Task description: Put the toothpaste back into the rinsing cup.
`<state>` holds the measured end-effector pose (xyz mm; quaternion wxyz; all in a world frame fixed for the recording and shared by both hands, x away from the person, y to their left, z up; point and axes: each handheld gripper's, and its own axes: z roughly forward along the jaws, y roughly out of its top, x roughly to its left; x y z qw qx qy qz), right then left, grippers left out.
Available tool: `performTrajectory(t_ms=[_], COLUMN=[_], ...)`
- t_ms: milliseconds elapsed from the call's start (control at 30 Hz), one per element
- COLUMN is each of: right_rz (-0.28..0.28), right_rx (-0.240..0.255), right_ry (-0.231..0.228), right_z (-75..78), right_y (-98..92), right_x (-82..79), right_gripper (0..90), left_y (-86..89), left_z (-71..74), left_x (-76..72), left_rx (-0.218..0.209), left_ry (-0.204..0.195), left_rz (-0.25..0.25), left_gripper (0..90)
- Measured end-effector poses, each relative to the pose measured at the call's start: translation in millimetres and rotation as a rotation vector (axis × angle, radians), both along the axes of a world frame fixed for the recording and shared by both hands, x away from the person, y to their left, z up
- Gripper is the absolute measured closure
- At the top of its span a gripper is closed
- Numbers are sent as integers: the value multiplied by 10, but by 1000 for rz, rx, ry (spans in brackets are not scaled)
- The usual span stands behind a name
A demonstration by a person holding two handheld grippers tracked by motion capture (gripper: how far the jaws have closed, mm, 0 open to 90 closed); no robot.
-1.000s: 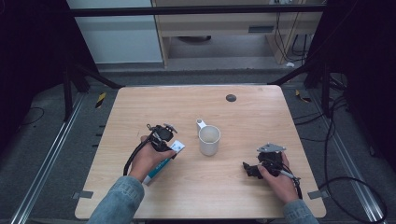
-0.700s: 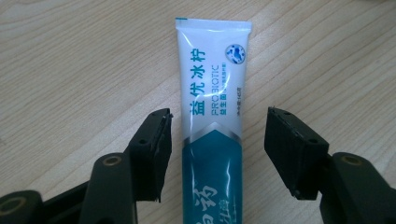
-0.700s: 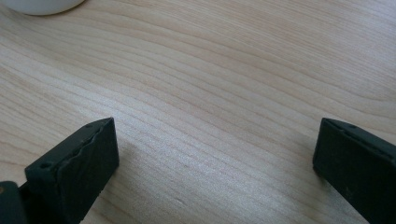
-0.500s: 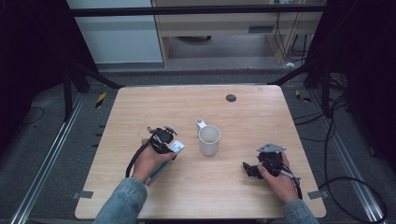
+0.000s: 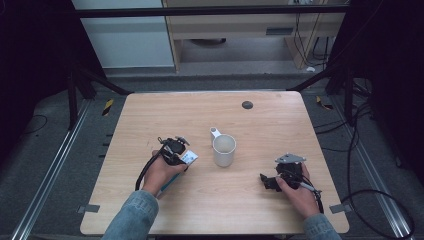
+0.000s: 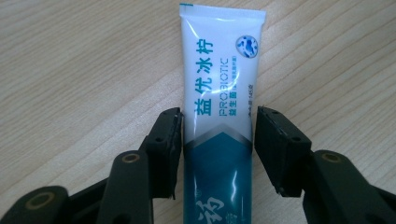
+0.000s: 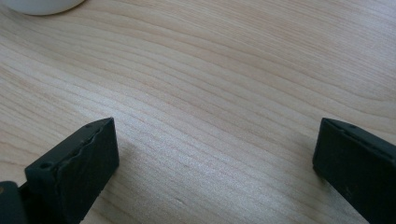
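A white and teal toothpaste tube point(image 6: 219, 93) lies flat on the wooden table point(image 5: 270, 125), its white crimped end point(image 5: 190, 157) pointing toward the mug. My left gripper point(image 6: 217, 114) straddles the tube at mid-length. Its jaws have just been closing on the tube. The left pad point(image 6: 173, 135) sits against the tube's edge and a thin gap remains at the other pad; the tube is not squeezed. In the high view the left gripper point(image 5: 175, 150) is left of the mug. My right gripper point(image 5: 267, 182) rests low at the table's right front, jaws wide open point(image 7: 217, 135) over bare wood.
A white mug point(image 5: 223, 150) with its handle toward the far side stands mid-table between the two hands; its base edge point(image 7: 42, 4) shows in the right gripper view. A small dark round disc point(image 5: 247, 105) lies near the far edge.
The left hand has shifted slightly over the tube and now covers more of its teal part. The right hand, the mug and the tube have kept still.
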<state>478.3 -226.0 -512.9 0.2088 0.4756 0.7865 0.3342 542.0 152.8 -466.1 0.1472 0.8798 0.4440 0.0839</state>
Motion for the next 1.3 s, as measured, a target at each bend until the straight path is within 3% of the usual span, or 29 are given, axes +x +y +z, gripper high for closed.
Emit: performTrajectory(t_ms=[467,667,833,867,1000,1300], right_rz=[-2,-3,-3,-3,-3,-4], right_rx=[4,6,5,6,6,5], right_ry=[4,5,5,5,5,5], right_z=[3,3,3,3,3,3], right_y=[2,4,3,4,4,4], right_x=[-2,-2,-2,-3,-2,-2], right_gripper=[5,5,5,5,5,5], left_y=[48,26,37,45,65,151], left_z=[-8,6,37,53,73,135], left_x=[22,9,-15,-15,-11,-75], left_rx=[-22,-8,-23,-23,-32,-56], left_ry=[5,-2,-8,-1,18,-14], left_rz=[-4,-16,-11,-10,-2,23], left_gripper=[582,641,710,751,769,780])
